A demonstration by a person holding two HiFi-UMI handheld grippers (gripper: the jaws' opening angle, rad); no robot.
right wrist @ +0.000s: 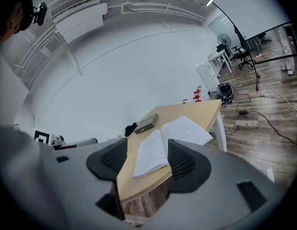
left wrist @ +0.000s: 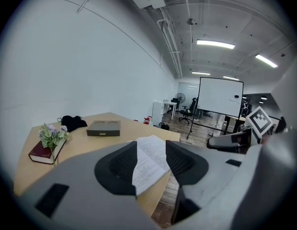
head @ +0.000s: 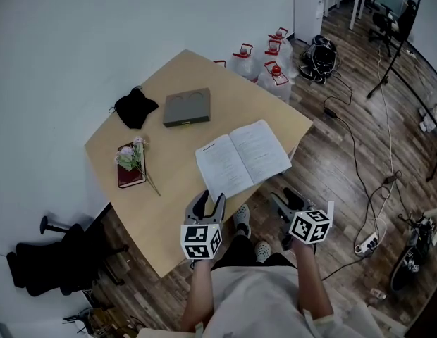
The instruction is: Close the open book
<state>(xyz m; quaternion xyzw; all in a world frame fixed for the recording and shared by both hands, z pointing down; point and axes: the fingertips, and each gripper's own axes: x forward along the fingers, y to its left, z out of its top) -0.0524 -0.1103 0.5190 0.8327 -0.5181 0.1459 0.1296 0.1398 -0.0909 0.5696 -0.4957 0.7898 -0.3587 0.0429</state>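
Hovering left gripper (head: 210,201), right gripper (head: 287,199) short of open book (head: 243,159), jaws apart, empty. Looking light, floppy, probably softcover; favouring outer page edge for flipping over.

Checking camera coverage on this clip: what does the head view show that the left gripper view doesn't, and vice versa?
Head view only: the person's shoes and a white power strip. Left gripper view only: a whiteboard and lit ceiling lights. Both: the open book, the grey box, the red book with flowers on it, and the black cloth.
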